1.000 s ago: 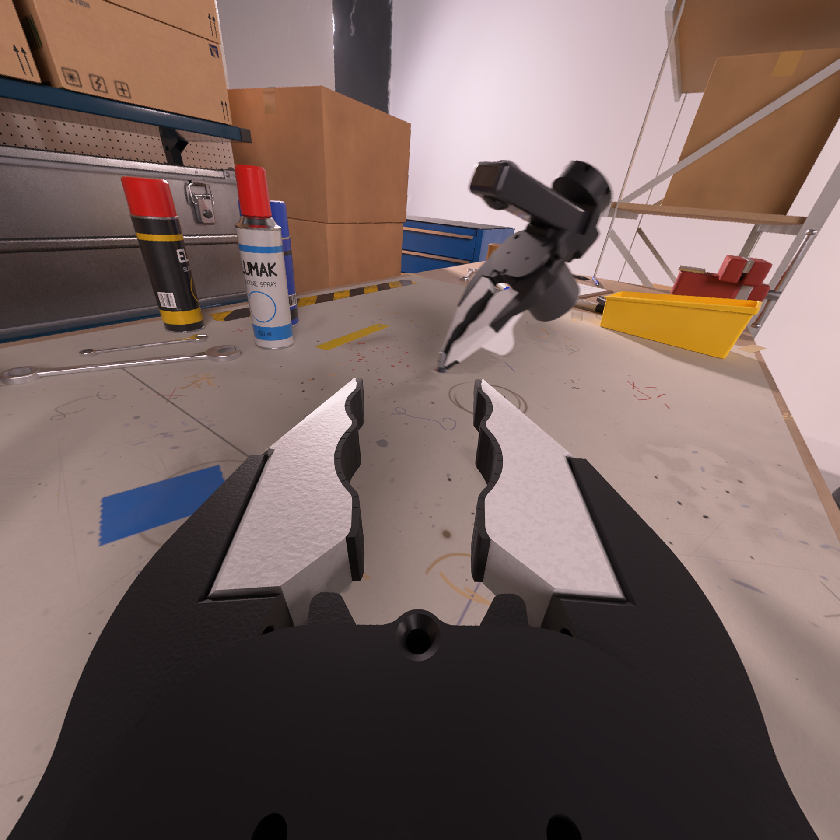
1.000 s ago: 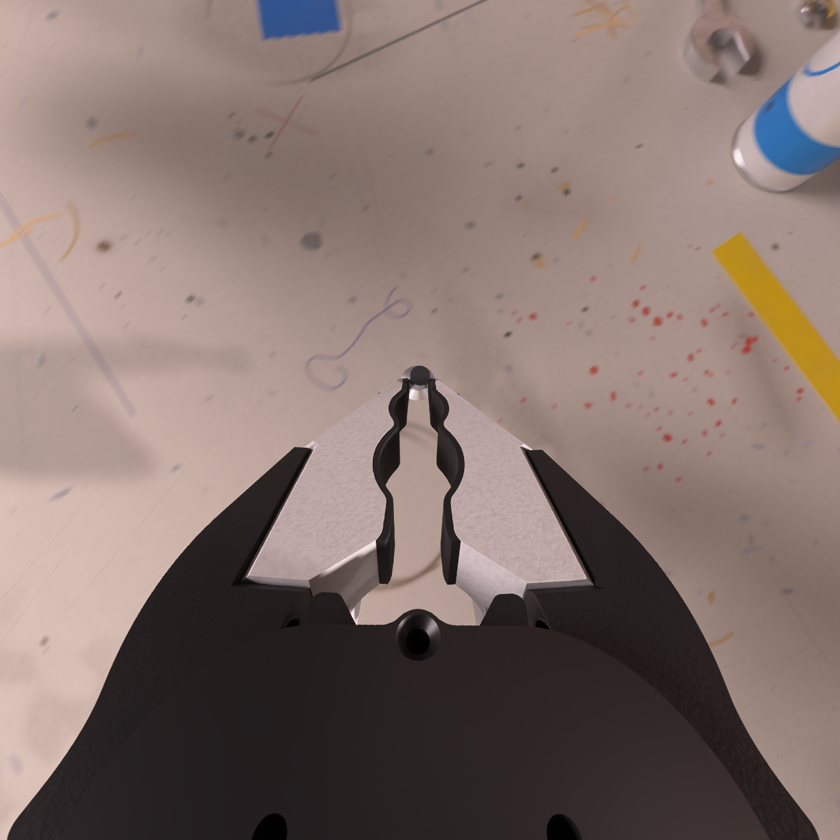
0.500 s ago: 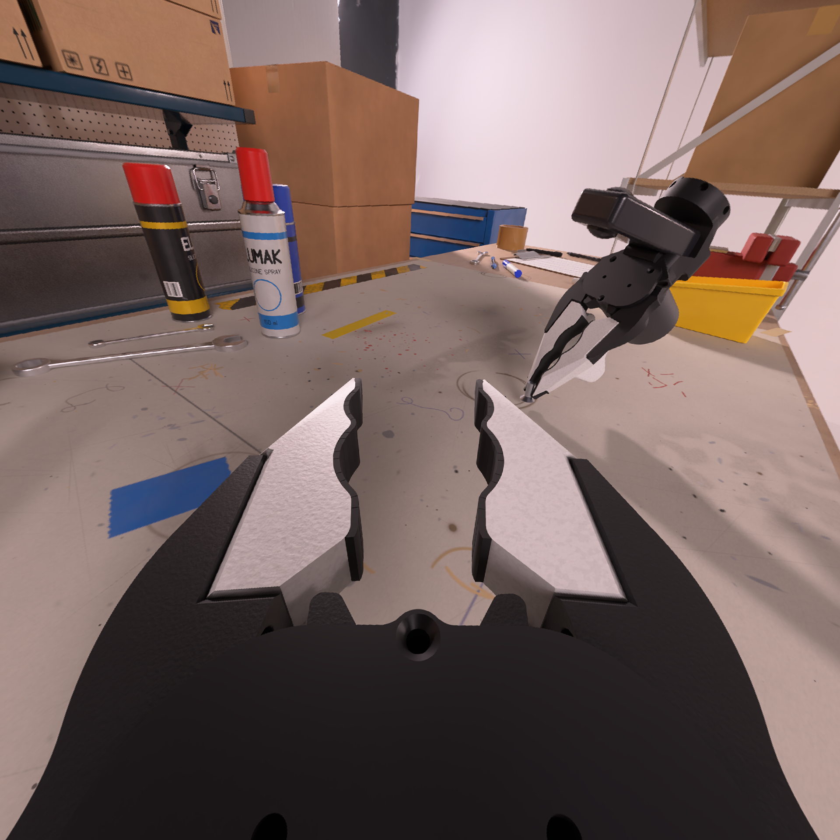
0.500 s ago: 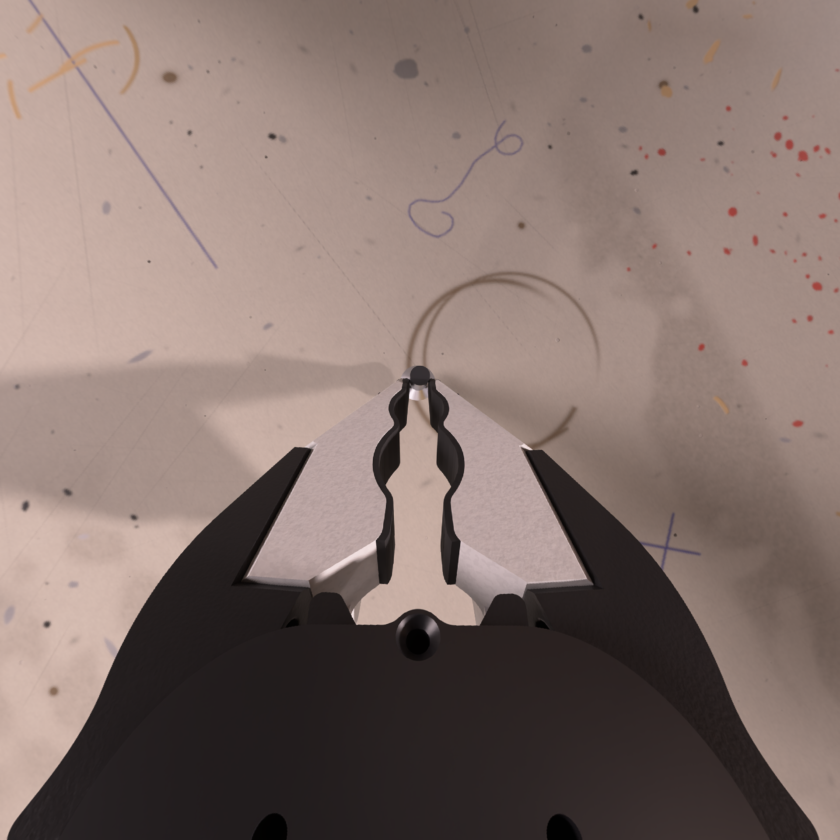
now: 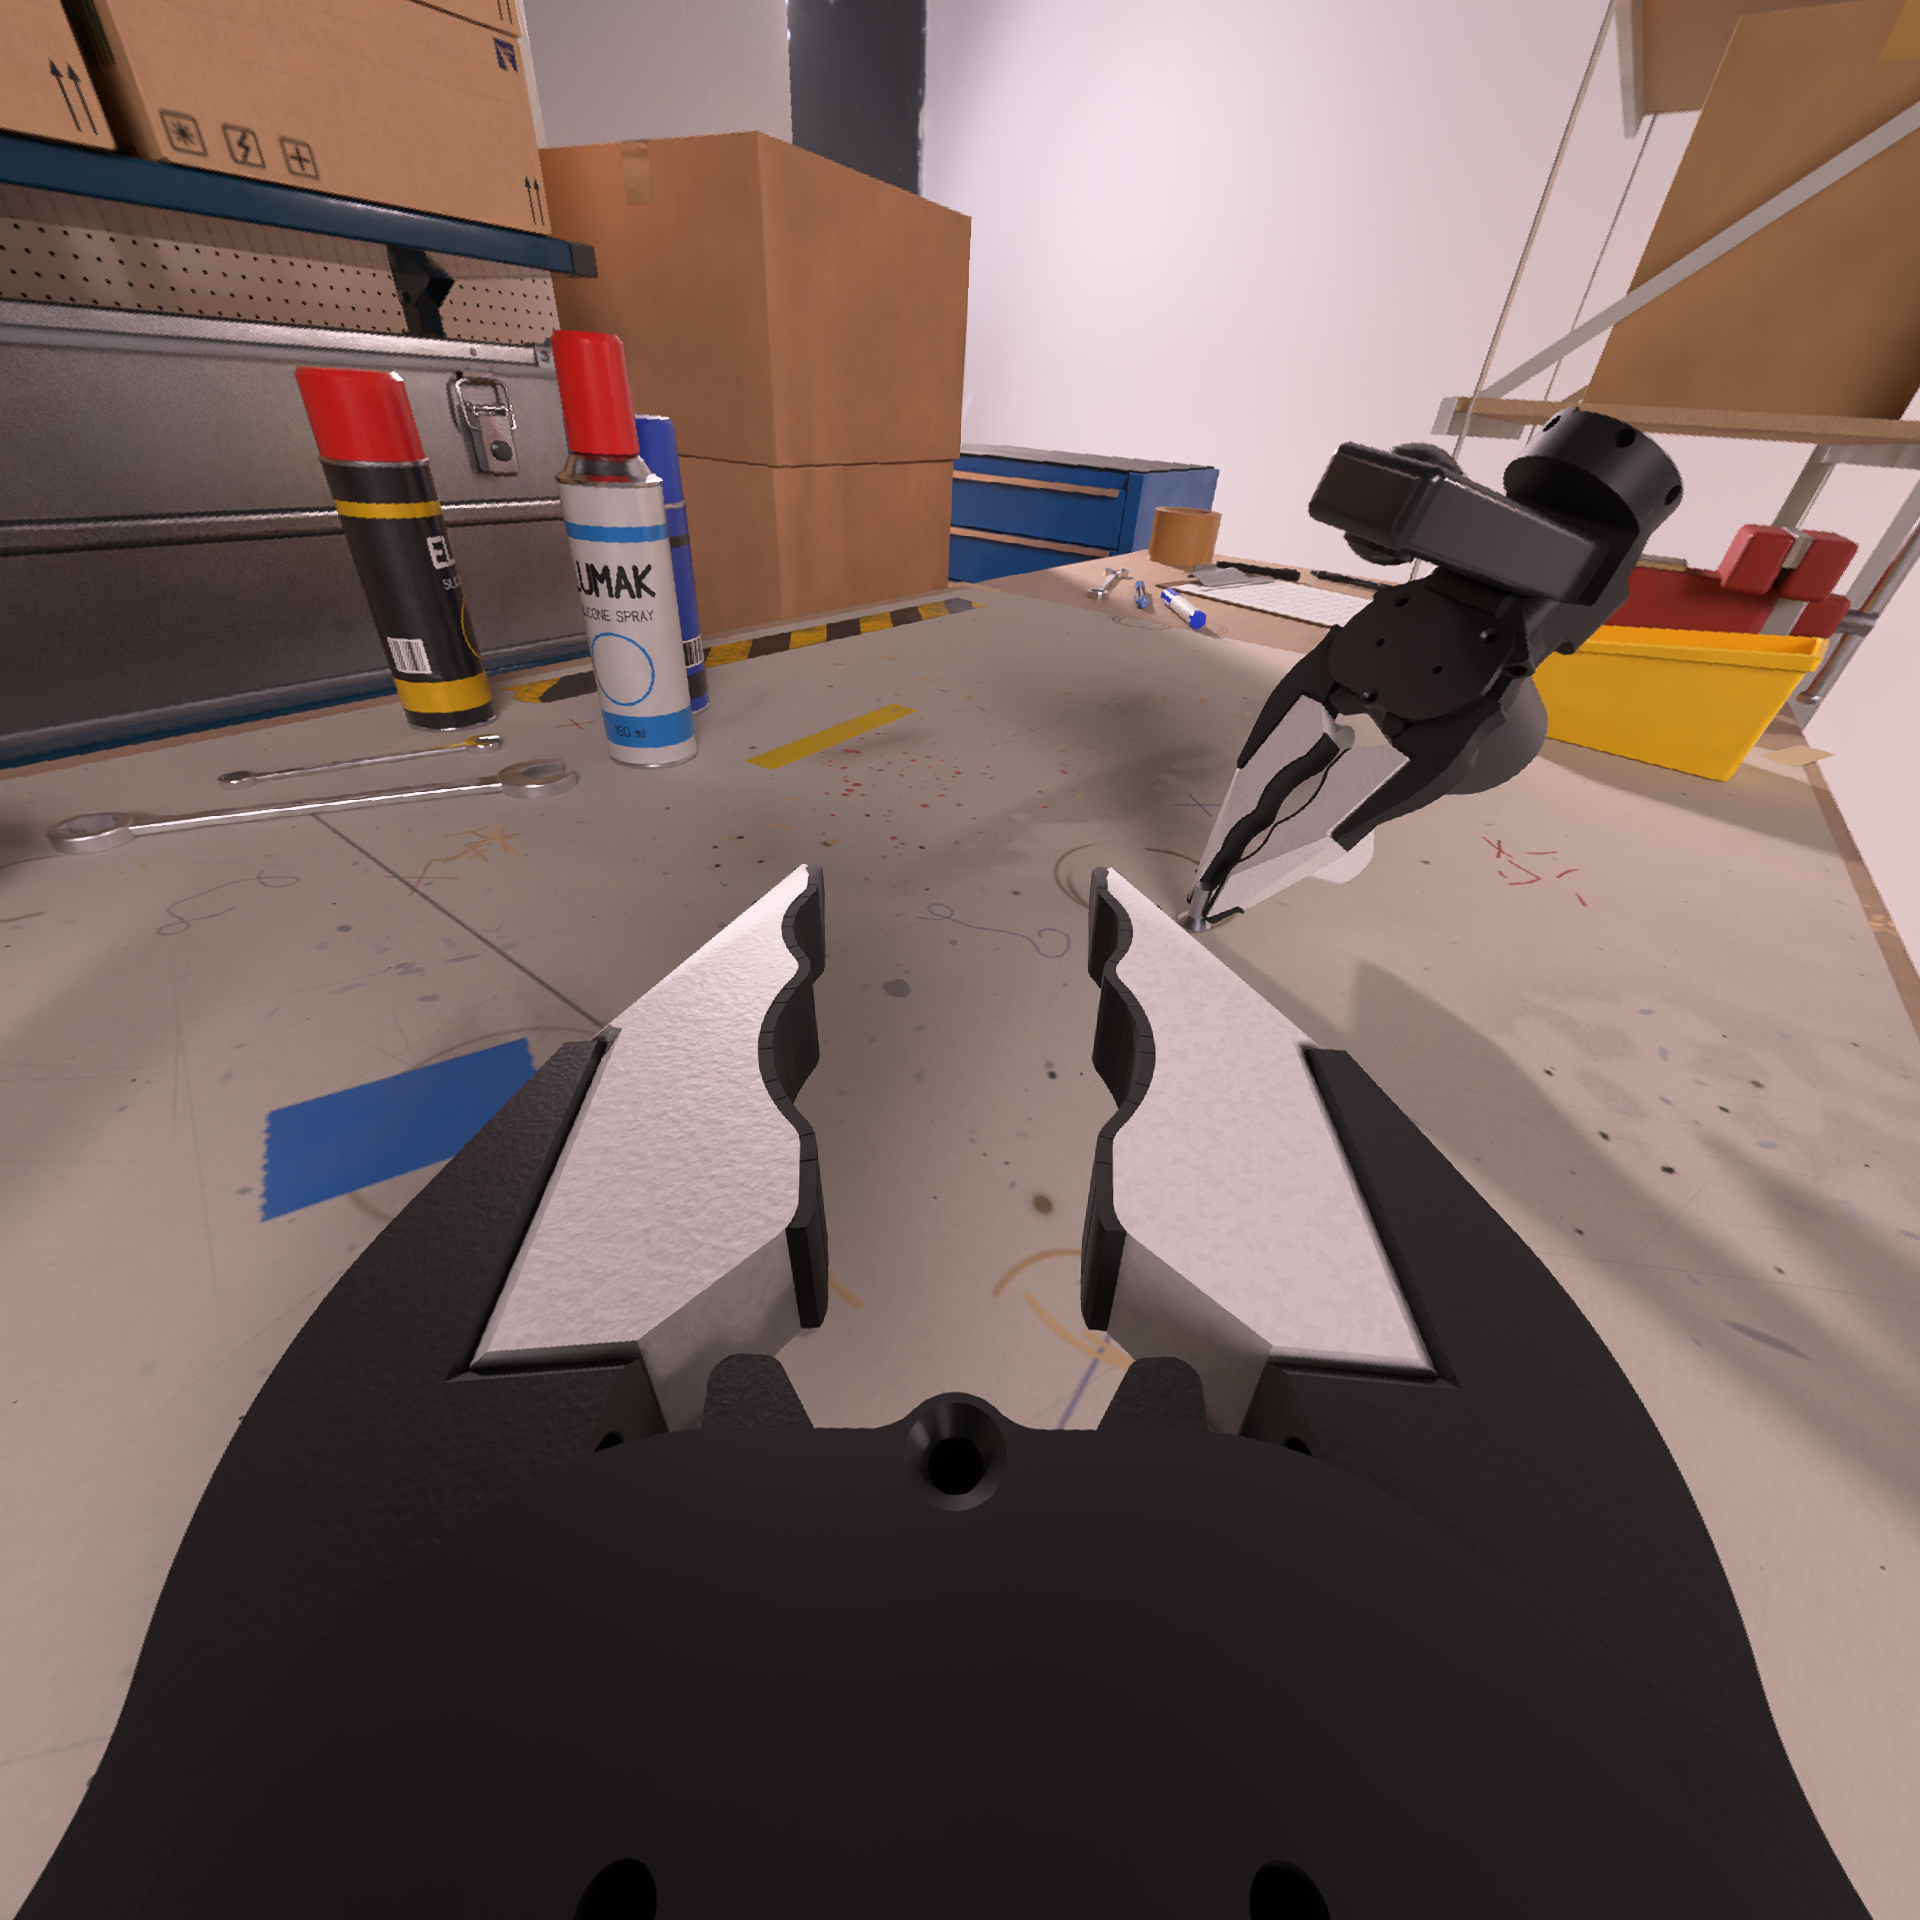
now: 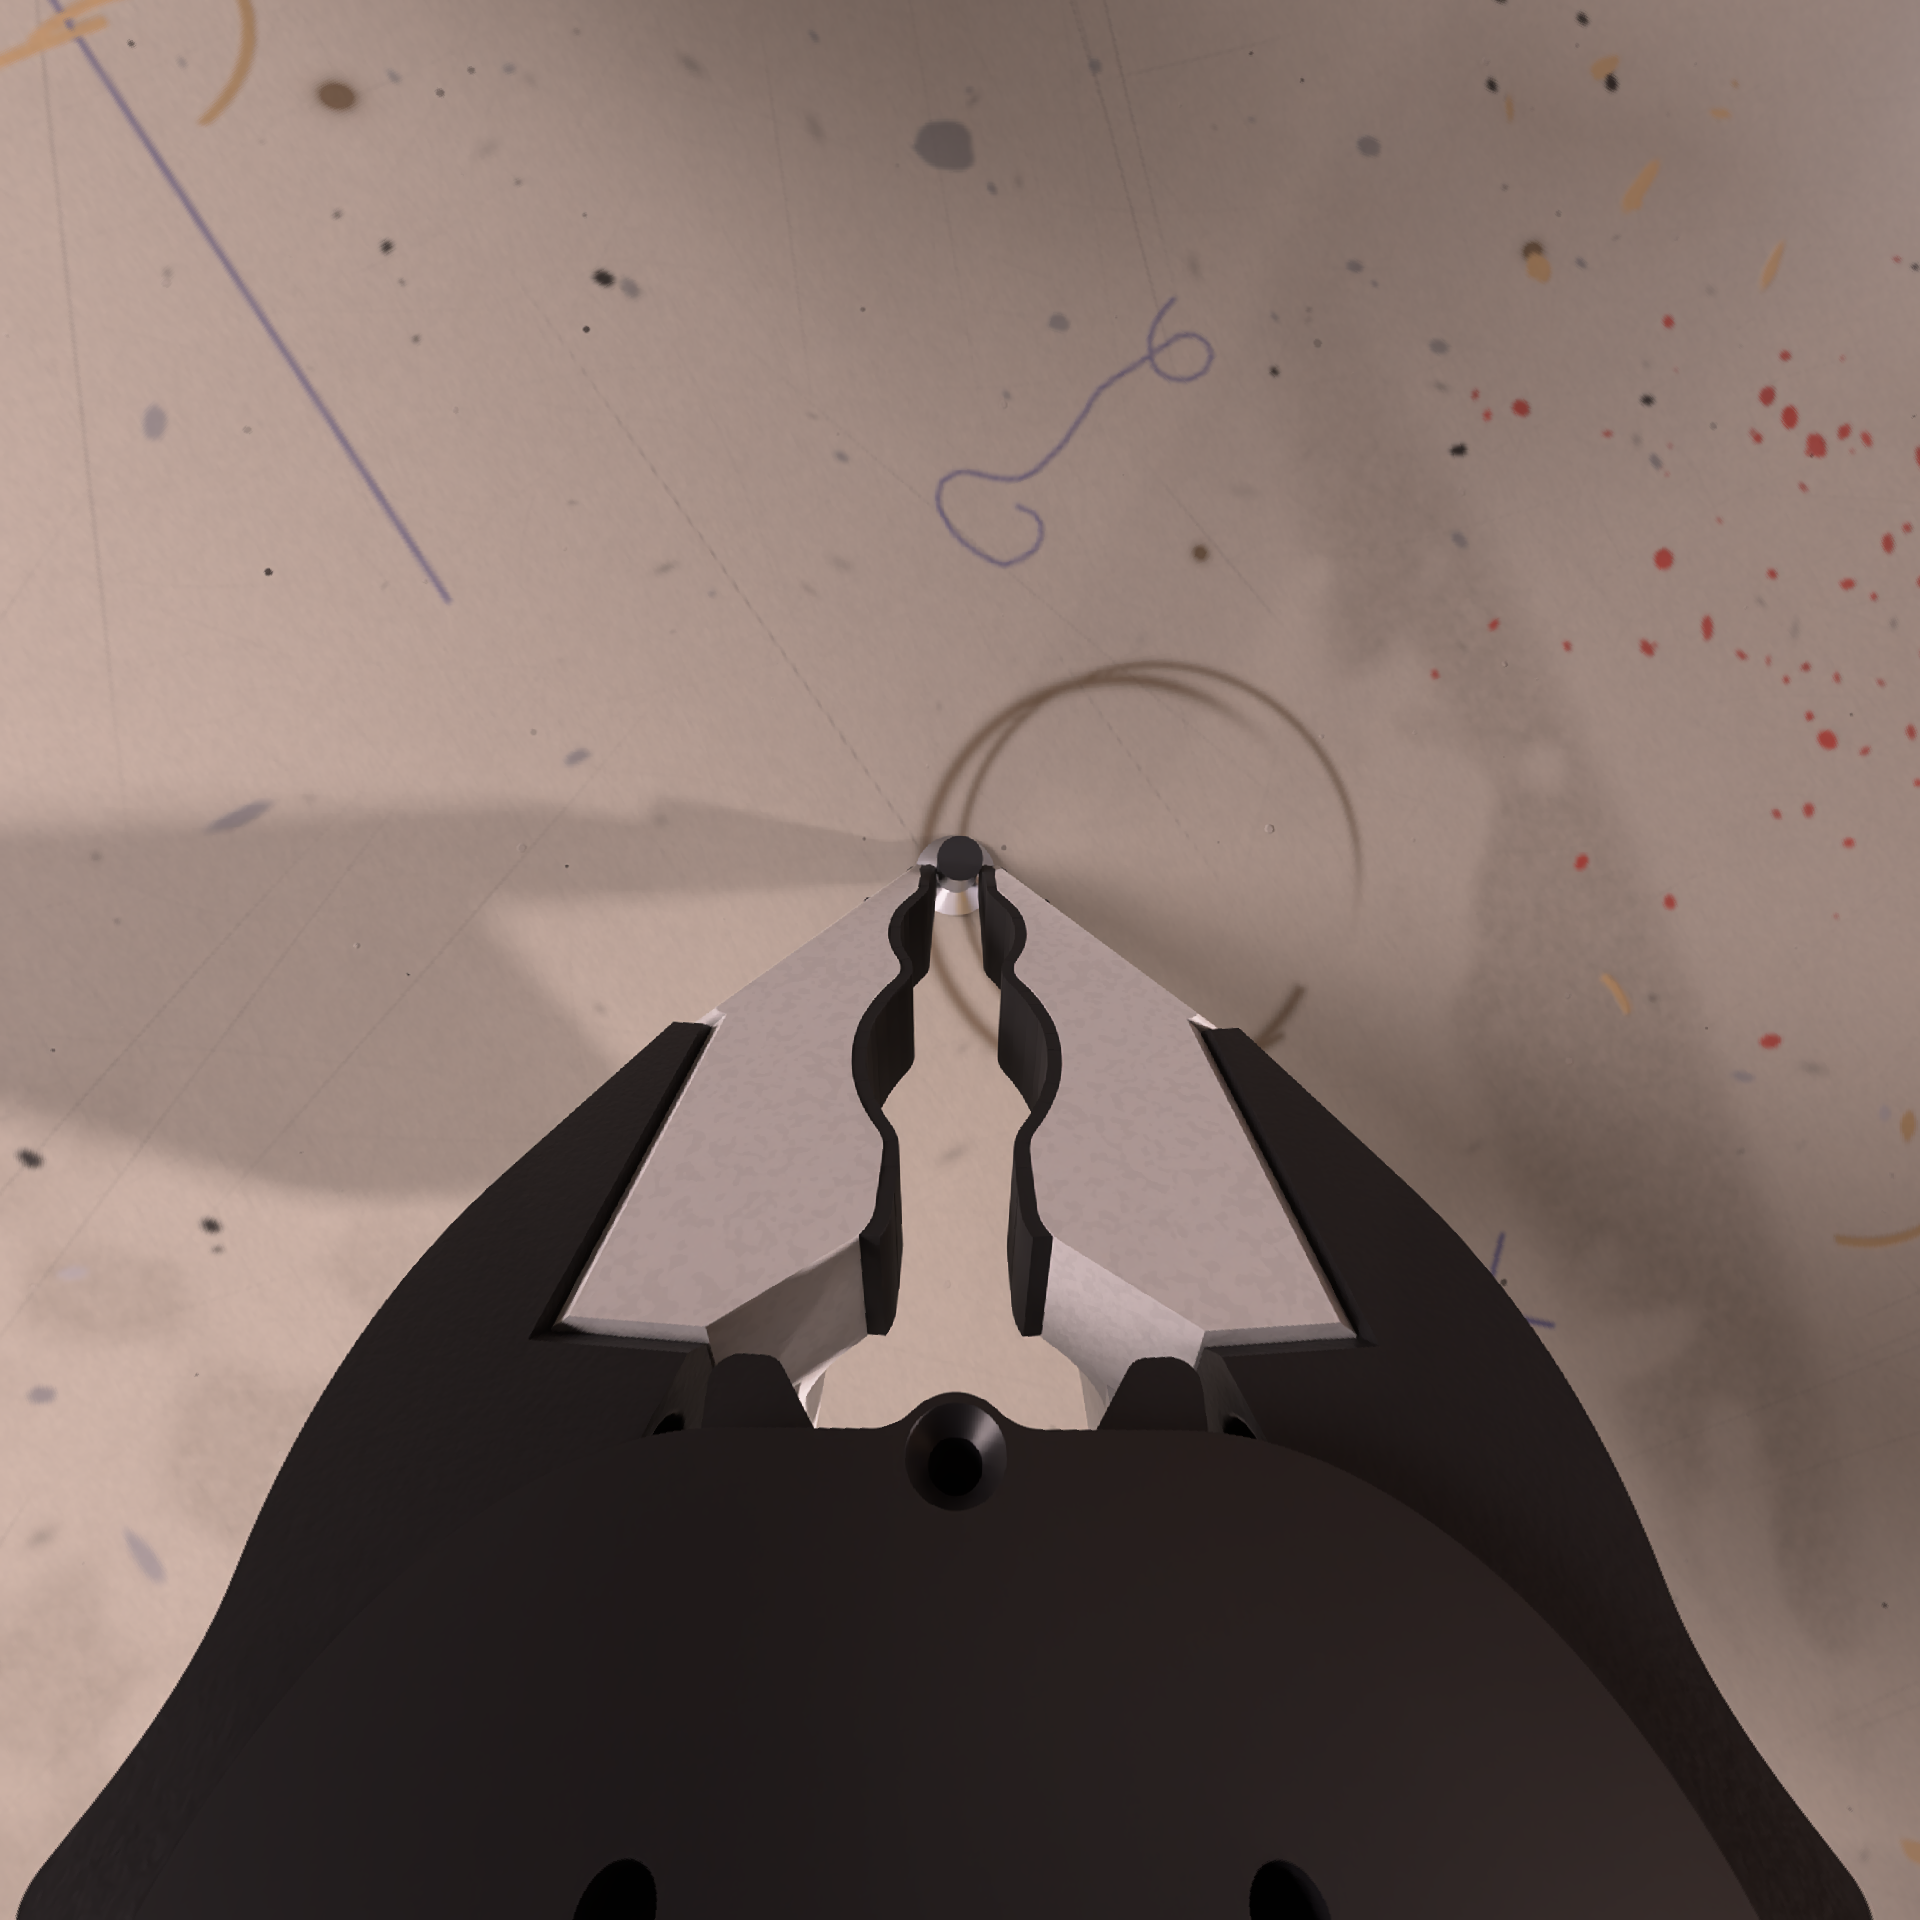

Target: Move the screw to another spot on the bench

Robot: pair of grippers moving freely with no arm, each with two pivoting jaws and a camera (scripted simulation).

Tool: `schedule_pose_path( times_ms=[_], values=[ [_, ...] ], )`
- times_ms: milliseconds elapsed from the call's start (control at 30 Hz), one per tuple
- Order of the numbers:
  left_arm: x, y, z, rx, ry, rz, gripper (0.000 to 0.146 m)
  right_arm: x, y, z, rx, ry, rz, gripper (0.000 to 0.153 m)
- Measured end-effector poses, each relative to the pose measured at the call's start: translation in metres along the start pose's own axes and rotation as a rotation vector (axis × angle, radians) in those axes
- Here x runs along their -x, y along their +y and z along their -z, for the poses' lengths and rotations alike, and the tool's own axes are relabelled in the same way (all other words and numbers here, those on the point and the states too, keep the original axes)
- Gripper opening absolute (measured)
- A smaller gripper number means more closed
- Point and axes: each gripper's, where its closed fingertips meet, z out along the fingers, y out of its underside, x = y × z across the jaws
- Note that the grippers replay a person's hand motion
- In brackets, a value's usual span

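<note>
The small screw (image 6: 957,871), silver with a dark tip, is pinched between the fingertips of my right gripper (image 6: 957,879). The screw's tip sits at or just above the bench surface, on the left edge of a brown ring stain (image 6: 1143,831). In the left wrist view the right gripper (image 5: 1210,909) points steeply down at the bench, just right of my left fingers, with the screw (image 5: 1200,918) at its tip. My left gripper (image 5: 956,894) is open and empty, low over the bench.
Two red-capped spray cans (image 5: 400,551) (image 5: 623,561) and two wrenches (image 5: 312,805) lie at the back left before a metal toolbox (image 5: 208,499). A yellow bin (image 5: 1673,696) stands at the far right. Blue tape (image 5: 395,1122) and yellow tape (image 5: 831,736) mark the bench.
My right gripper carried the screw to the right across the bench, from the red spatter to the ring stain, and lowered slightly. My left gripper stayed open and nearly still.
</note>
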Motion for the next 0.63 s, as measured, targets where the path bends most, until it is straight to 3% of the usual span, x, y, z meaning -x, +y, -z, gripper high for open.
schedule_pose_path(
  times_ms=[67,167,333,633],
  values=[
    [0.0,0.0,0.0,0.001,0.001,0.001,0.051,0.0,0.0,0.0,-0.001,-0.005,-0.003,0.008],
    [0.0,0.0,0.0,0.0,0.001,0.001,0.051,0.002,0.0,-0.001,-0.008,-0.006,-0.006,0.027],
    [0.0,0.0,0.0,0.002,0.0,-0.001,0.051,0.0,-0.008,0.009,-0.071,-0.013,-0.03,0.03],
    [0.0,0.001,-0.001,0.01,-0.002,-0.003,0.051,-0.036,-0.046,0.055,-0.423,0.12,-0.141,0.038]
  ],
)
